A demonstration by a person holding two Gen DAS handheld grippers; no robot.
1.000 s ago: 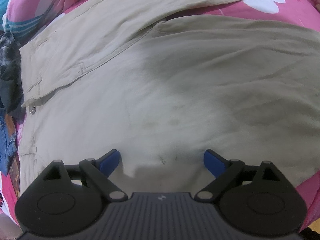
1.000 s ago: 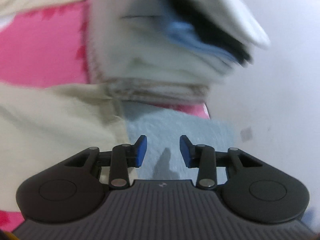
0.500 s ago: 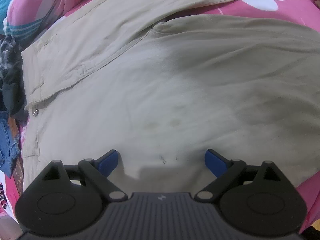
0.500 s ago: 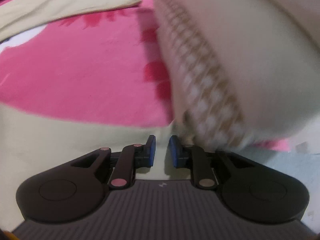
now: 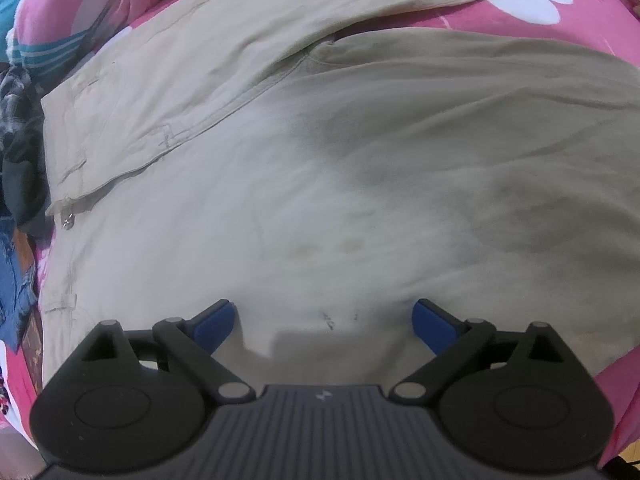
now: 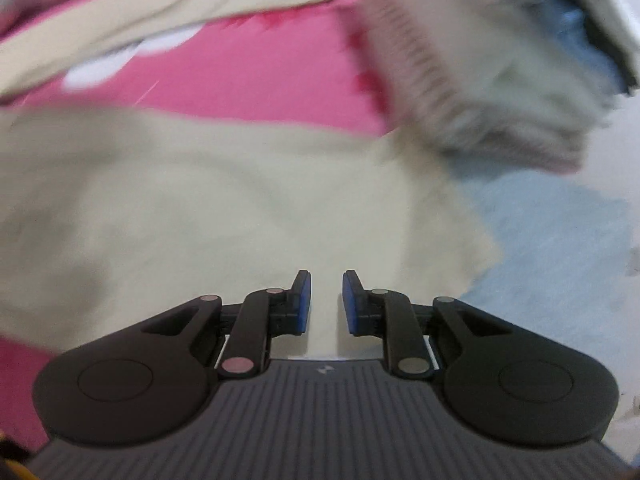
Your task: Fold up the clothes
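Beige trousers [image 5: 320, 180] lie spread on a pink bedsheet [image 5: 520, 20], waistband at the left with a metal button [image 5: 69, 222], one leg angled off to the upper right. My left gripper [image 5: 324, 320] hovers just over the near leg, jaws wide open and empty. In the blurred right wrist view, my right gripper [image 6: 326, 300] hangs over the trouser leg's end [image 6: 200, 200]. A narrow gap shows between its blue pads [image 6: 304, 300], with no cloth visibly pinched. The other leg [image 6: 160, 20] crosses the top left.
A stack of folded pale clothes [image 6: 480, 80] sits at the upper right of the right wrist view, with a light blue cloth [image 6: 552, 240] below it. Dark and checked garments [image 5: 16, 140] and denim [image 5: 12, 280] are heaped beyond the waistband on the left.
The right gripper's jaws narrowed from a wider gap to a slit. Its view swung across the sheet and now rests over the beige leg end. The left gripper stayed put.
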